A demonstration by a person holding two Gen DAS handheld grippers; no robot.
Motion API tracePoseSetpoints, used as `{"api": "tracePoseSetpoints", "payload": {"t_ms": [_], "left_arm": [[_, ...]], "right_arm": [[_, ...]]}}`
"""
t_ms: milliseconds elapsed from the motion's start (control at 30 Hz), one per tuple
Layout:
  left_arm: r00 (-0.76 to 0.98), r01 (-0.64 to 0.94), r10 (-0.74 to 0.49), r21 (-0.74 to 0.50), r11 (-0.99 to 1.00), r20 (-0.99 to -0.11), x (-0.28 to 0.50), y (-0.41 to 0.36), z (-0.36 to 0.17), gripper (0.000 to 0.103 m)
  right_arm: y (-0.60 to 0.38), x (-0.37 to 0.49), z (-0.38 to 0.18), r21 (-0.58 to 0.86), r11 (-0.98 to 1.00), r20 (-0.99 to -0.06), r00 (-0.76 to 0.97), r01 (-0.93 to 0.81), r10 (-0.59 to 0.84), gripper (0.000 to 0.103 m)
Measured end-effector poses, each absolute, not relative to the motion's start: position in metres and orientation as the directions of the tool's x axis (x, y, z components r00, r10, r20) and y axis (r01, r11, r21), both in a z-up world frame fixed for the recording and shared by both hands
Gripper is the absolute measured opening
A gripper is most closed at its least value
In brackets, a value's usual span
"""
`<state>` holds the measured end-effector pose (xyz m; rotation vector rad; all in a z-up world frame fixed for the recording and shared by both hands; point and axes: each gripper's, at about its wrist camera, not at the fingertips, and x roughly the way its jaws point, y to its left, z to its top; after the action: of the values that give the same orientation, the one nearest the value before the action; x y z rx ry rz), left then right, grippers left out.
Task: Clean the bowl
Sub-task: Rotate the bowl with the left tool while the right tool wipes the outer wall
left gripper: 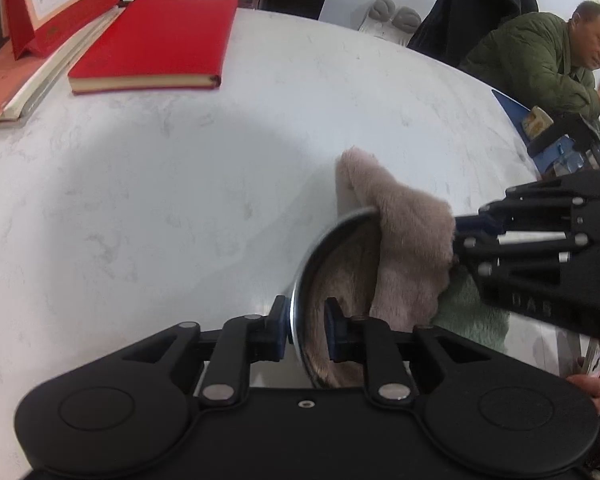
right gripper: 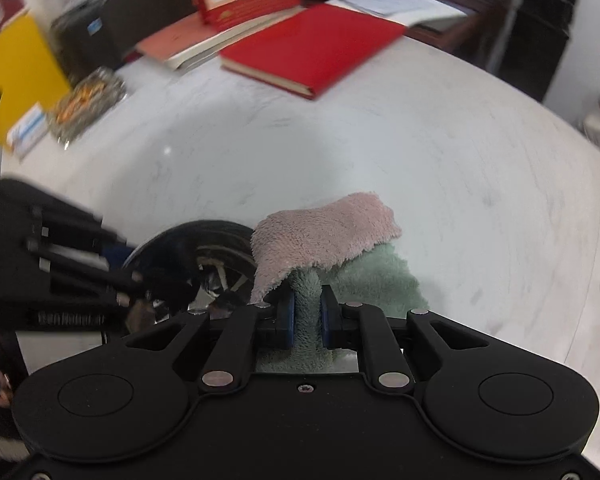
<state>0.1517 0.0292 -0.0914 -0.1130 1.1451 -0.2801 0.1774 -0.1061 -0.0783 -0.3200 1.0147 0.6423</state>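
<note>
A shiny metal bowl point(left gripper: 332, 280) is tipped on its side above the white table. My left gripper point(left gripper: 308, 330) is shut on the bowl's rim. A fluffy cloth point(left gripper: 408, 248), pink on one side and green on the other, drapes over the bowl's far rim and into its inside. My right gripper point(left gripper: 458, 240) comes in from the right, shut on the cloth. In the right wrist view my right gripper point(right gripper: 307, 318) pinches the green part of the cloth point(right gripper: 324, 236), with the bowl point(right gripper: 204, 256) at its left beside the left gripper point(right gripper: 136, 280).
A red book point(left gripper: 156, 44) and a stack of papers with a red calendar stand point(left gripper: 48, 4) lie at the table's far left. A man in a green jacket point(left gripper: 540, 56) sits at the far right. A glass ashtray point(right gripper: 86, 108) is at the table's left edge.
</note>
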Motion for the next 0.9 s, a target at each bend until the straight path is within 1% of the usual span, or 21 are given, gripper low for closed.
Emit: {"api": "tracePoseSetpoints", "payload": {"t_ms": [100, 200, 367, 567, 667, 900], "left_arm": [[0.367, 0.18, -0.281, -0.228, 0.957, -0.887, 0.161, 0.025, -0.097, 0.019], [0.355, 0.195, -0.295, -0.238, 0.952, -0.887, 0.166, 0.023, -0.101, 0.025], [0.357, 0.195, -0.289, -0.231, 0.953, -0.888, 0.161, 0.023, -0.103, 0.024], [0.357, 0.171, -0.279, -0.232, 0.958, -0.891, 0.159, 0.021, -0.104, 0.025], [0.364, 0.154, -0.275, -0.234, 0.96, -0.89, 0.158, 0.022, -0.104, 0.025], [0.377, 0.125, -0.276, -0.247, 0.961, -0.884, 0.157, 0.023, -0.106, 0.026]], "right_arm": [[-0.103, 0.178, -0.078, 0.026, 0.756, -0.868, 0.361, -0.654, 0.342, 0.012], [-0.101, 0.177, -0.077, 0.014, 0.741, -0.869, 0.358, -0.671, 0.341, 0.012], [-0.097, 0.182, -0.076, 0.009, 0.728, -0.864, 0.361, -0.686, 0.351, 0.014], [-0.092, 0.188, -0.074, 0.029, 0.725, -0.849, 0.366, -0.688, 0.381, 0.021], [-0.096, 0.192, -0.076, 0.08, 0.752, -0.839, 0.363, -0.654, 0.405, 0.023], [-0.128, 0.198, -0.086, 0.264, 0.834, -0.811, 0.357, -0.484, 0.464, 0.021]]}}
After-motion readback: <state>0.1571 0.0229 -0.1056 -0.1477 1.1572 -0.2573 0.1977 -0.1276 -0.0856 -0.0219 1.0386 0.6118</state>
